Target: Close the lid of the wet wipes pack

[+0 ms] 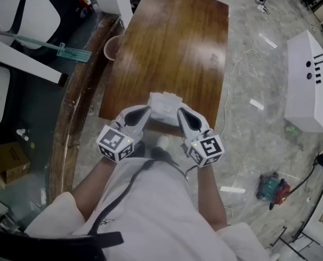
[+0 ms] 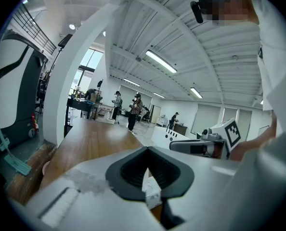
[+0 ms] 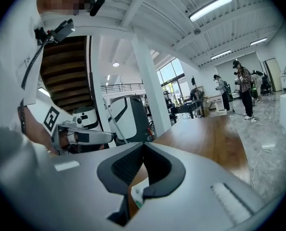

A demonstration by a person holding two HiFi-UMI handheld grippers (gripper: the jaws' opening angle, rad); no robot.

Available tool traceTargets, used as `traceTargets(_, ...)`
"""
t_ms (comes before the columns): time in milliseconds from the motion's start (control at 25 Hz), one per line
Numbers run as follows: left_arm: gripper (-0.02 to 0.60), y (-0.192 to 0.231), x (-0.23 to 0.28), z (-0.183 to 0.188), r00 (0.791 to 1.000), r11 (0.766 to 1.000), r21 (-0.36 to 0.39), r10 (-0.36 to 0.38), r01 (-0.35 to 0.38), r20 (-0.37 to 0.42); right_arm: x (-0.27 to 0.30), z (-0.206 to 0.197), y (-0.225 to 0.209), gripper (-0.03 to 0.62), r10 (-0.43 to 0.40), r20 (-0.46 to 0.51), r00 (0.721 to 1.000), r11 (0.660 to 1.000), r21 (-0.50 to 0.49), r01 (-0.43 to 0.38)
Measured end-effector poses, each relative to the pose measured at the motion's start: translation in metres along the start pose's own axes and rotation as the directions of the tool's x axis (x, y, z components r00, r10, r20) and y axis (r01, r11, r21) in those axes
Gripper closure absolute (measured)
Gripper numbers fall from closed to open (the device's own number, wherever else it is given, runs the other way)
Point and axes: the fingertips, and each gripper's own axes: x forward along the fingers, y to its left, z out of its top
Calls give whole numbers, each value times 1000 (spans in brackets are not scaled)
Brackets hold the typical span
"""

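Our left forearm (image 1: 93, 181) comes in from the lower left of the wet wipes pack (image 1: 164, 103) and carries the left claw (image 1: 144, 112), with its marker cube (image 1: 116, 143) on the end nearest us. This claw points away from us and slightly downward. It is angled inward, so its tip sits right at the pack's left end, and we cannot tell whether it touches. In the left gripper view its jaws are together with the dark pads meeting and nothing between them. A sliver of the white pack shows through the gap under the pads.

The pack lies flat on the near end of the wooden bench (image 1: 172, 42), between the two claw tips. Its long axis seems to run across, from one claw toward the other, with a broad face up. The claws cover both its ends. Its far edge looks crumpled, and we cannot tell whether the lid is up or down.

To the right of the pack, the right claw (image 1: 183, 115) mirrors the left. It points away from us, dips slightly and is angled inward to the pack's right end. Its jaws are pressed together and hold nothing. Our right forearm (image 1: 210, 197) runs back from it toward our body. Well to the right of the pack, a white box (image 1: 308, 86) stands on the floor.
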Motion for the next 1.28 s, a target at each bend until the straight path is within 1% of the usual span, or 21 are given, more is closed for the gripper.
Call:
traceTargets(80,580,4,0,1,1000,999,22,-26,26,-15,4,-1,-4,585,-32,1,999,999,6,32)
traceTargets(200,580,10,2,-3,998,997,37,-60,61,-37,13,-11,-11,585,-73,-26,997,997,-11,73)
traceTargets(360,580,13,10,-19,991,994,38,-104,107,-79,24,-28,-23,578,-94,-82,992,995,-49,90)
traceTargets(440,580,12,17,-28,987,991,32,-128,132,-96,29,-36,-31,539,-97,-109,989,994,-59,91)
traceTargets(560,580,13,27,-41,982,988,14,-148,151,-121,35,-47,-43,514,-104,-145,984,994,-58,96)
traceTargets(760,580,16,41,-66,974,987,-7,-157,158,-164,43,-74,-61,451,-111,-211,971,993,-61,100)
traceTargets(880,580,19,48,-79,970,987,-17,-158,158,-184,49,-87,-70,418,-99,-240,966,995,-53,89)
traceTargets(1040,580,22,54,-92,968,989,-18,-147,147,-203,57,-101,-79,405,-74,-267,961,997,-44,65)
traceTargets(1280,578,24,59,-100,969,992,-28,-128,125,-212,67,-111,-84,393,-37,-277,960,999,-23,32)
